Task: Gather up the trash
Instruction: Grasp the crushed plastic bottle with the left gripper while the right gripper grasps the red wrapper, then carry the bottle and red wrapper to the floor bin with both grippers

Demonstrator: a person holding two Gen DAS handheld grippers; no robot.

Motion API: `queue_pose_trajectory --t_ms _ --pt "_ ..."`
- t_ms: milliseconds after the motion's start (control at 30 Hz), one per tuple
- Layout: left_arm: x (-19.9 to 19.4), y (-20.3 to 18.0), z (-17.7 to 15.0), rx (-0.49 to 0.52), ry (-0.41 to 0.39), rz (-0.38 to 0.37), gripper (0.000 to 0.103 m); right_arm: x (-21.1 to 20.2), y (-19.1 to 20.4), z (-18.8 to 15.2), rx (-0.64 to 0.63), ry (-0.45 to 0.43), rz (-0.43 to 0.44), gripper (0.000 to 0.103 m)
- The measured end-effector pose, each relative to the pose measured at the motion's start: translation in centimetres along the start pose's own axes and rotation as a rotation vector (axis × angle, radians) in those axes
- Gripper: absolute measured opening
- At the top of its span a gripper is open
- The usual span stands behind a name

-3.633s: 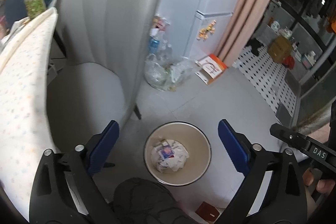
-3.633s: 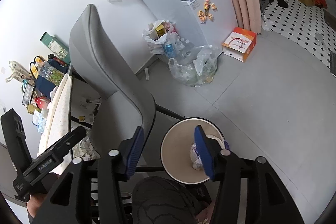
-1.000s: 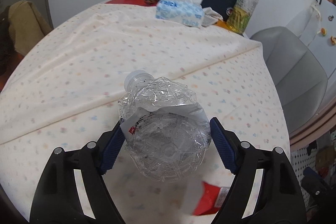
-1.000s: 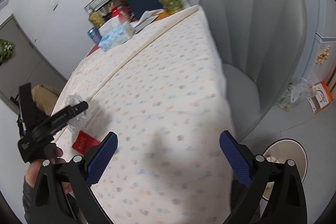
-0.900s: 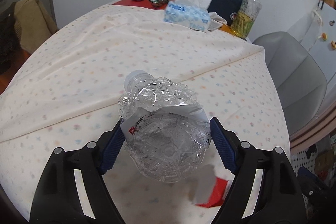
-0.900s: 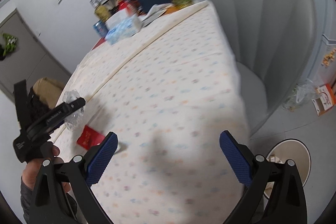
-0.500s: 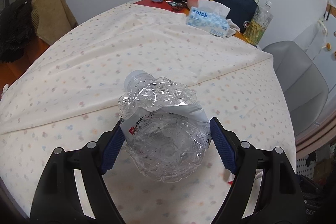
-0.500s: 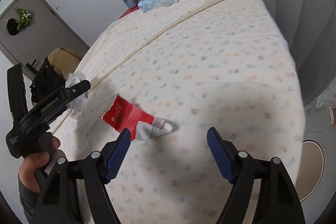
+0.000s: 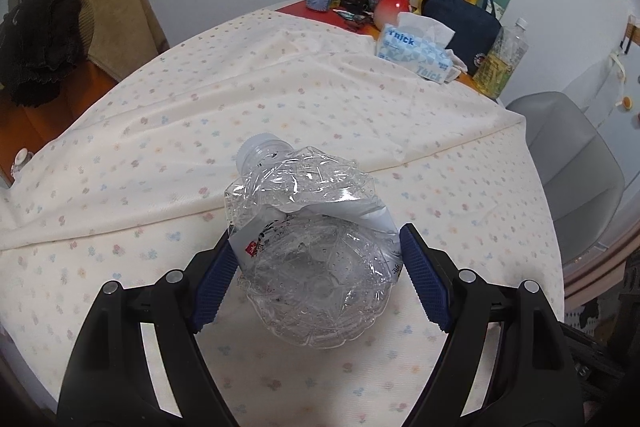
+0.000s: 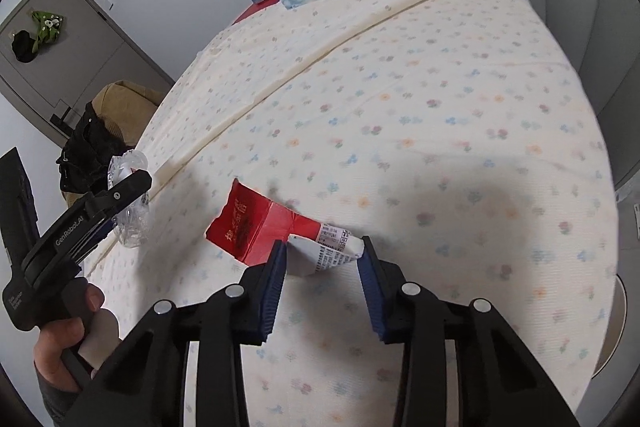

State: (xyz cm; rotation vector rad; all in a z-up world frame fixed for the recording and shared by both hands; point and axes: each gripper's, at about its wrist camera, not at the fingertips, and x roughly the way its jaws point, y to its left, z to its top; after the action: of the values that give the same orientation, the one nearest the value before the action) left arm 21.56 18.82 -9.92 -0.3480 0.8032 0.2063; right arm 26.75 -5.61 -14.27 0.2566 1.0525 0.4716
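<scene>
While closing on red packet (image 10: 256,225), right jaws; left clamping bottle (image 9: 308,251).

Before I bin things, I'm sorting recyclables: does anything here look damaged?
Yes. The clear bottle in the left tool is crushed, and the red carton between the right tool's closing jaws lies flattened.

left tongs (image 9: 314,263) clamp wide, angled downward, a bare hand (image 10: 68,339) wrapped round their handle. right tongs (image 10: 322,259) angle downward too, jaws closing with something between them.
</scene>
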Motion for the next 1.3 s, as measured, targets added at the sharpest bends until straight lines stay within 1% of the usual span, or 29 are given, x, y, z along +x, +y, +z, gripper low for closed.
queue_pose_trajectory --t_ms 33,100,300,633,933,1033,1300 --pt "-0.1 -0.3 0.0 0.005 -0.003 -0.006 0.079 -0.3 -0.1 0.0 0.000 -0.006 0.003 0.014" --pt "-0.4 -1.5 0.1 0.023 -0.010 -0.025 0.079 -1.2 -0.4 0.0 -0.013 -0.026 -0.023 0.013" --pt "-0.4 -5.5 0.0 0.078 -0.008 -0.082 0.079 -4.0 -2.3 -0.3 0.003 -0.075 -0.043 0.011" --pt "0.0 -13.4 -0.8 0.189 0.009 -0.184 0.079 -9.3 -7.5 -0.4 0.088 -0.168 -0.099 0.009" --pt "0.6 -21.8 -2.8 0.304 0.046 -0.276 0.079 -15.2 -14.3 -2.0 0.209 -0.258 -0.194 0.009" --pt "0.8 -24.9 -4.0 0.348 0.061 -0.308 0.079 -16.7 -16.3 -2.7 0.238 -0.277 -0.223 0.009" --pt "1.0 -32.7 -7.3 0.460 0.104 -0.386 0.079 -21.4 -23.1 -5.7 0.363 -0.329 -0.295 0.009"
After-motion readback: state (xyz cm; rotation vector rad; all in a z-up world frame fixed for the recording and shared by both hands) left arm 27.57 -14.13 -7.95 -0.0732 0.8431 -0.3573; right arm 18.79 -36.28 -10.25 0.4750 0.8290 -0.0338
